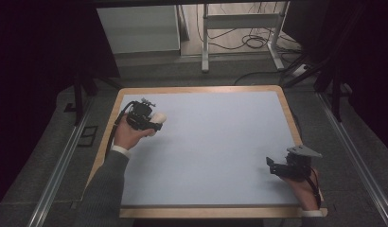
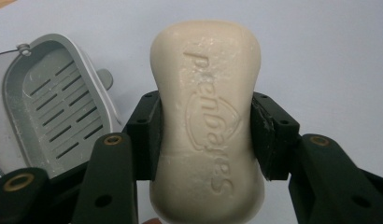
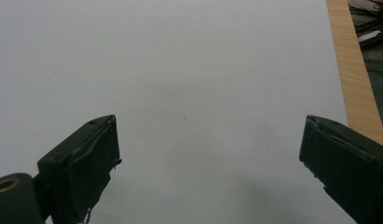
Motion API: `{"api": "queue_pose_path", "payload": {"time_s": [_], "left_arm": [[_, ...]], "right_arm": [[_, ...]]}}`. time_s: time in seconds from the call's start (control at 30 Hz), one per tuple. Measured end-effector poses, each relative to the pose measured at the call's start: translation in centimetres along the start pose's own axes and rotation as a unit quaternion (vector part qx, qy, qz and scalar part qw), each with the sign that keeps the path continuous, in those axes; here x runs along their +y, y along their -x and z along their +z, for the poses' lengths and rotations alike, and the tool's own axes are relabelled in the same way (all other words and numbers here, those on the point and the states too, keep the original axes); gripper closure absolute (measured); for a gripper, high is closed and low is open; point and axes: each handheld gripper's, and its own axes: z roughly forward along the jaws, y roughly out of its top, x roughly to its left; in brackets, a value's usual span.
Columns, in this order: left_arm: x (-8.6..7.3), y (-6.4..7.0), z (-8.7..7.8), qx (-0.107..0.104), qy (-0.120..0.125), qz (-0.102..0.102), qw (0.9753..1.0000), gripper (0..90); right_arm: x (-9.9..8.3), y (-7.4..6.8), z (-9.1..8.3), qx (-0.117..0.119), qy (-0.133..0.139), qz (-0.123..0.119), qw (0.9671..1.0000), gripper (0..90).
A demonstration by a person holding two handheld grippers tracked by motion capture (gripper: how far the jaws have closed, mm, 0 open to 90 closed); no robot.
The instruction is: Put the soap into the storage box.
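Your left gripper [image 2: 206, 135] was clamped on a cream bar of soap [image 2: 206, 121], jaws pressing its two long sides at mid-length, embossed lettering facing the camera. In the high view that gripper [image 1: 152, 124] sat toward 10 o'clock on the table [image 1: 211, 142], with the soap's pale end [image 1: 159, 117] protruding. A grey slotted soap dish [image 2: 54, 107] lay on the light mat at the soap's 9 o'clock, apart from it. Your right gripper [image 3: 210, 163] stood wide, nothing between its jaws; it rested toward 4 o'clock [image 1: 277, 168], near the table's wooden edge [image 3: 355, 70].
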Motion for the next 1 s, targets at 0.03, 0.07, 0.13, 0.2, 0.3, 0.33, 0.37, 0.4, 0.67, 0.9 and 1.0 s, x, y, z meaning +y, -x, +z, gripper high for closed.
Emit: {"api": "queue_pose_path", "payload": {"time_s": [0.03, 0.07, 0.13, 0.2, 0.3, 0.33, 0.37, 0.4, 0.67, 0.9, 1.0], "left_arm": [[0.0, -0.1, 0.0, 0.0, 0.001, -0.003, 1.0, 49.7], [0.1, -0.3, 0.0, 0.001, 0.0, -0.003, 1.0, 49.7], [0.1, -0.6, 0.0, 0.005, 0.002, -0.007, 1.0, 49.7], [0.1, -0.7, 0.1, 0.005, 0.003, -0.011, 0.9999, 49.6], [0.2, -1.1, 0.0, 0.007, 0.003, -0.018, 0.9998, 49.7], [0.3, -1.2, -0.1, 0.006, 0.005, -0.02, 0.9998, 49.7], [0.3, -1.3, -0.1, 0.006, 0.006, -0.022, 0.9997, 49.7], [0.4, -1.4, -0.1, 0.006, 0.006, -0.023, 0.9997, 49.7], [0.4, -2.7, 0.1, 0.009, 0.004, -0.043, 0.999, 49.7], [0.4, -4.2, 0.6, 0.02, -0.004, -0.065, 0.9977, 49.7], [0.5, -4.7, 0.7, 0.016, -0.003, -0.072, 0.9973, 49.6]], "right_arm": [[0.0, 0.0, 0.0, 0.0, 0.0, 0.0, 1.0, 4.7], [0.0, 0.0, 0.0, -0.001, -0.001, 0.0, 1.0, 4.7], [0.0, 0.0, 0.0, -0.001, -0.001, 0.001, 1.0, 4.7], [0.0, 0.1, 0.0, -0.002, -0.001, 0.0, 1.0, 4.7], [-0.1, 0.1, 0.0, -0.002, -0.001, 0.001, 1.0, 4.7], [0.0, 0.1, 0.0, -0.002, -0.001, 0.001, 1.0, 4.7], [0.0, 0.1, 0.0, -0.002, -0.001, 0.001, 1.0, 4.7], [0.0, 0.1, 0.0, -0.002, -0.001, 0.001, 1.0, 4.7], [0.0, 0.1, 0.0, -0.001, -0.001, 0.002, 1.0, 4.7], [-0.1, 0.1, 0.1, -0.002, -0.002, 0.002, 1.0, 4.7], [-0.1, 0.1, 0.1, -0.001, -0.002, 0.001, 1.0, 4.7]]}}
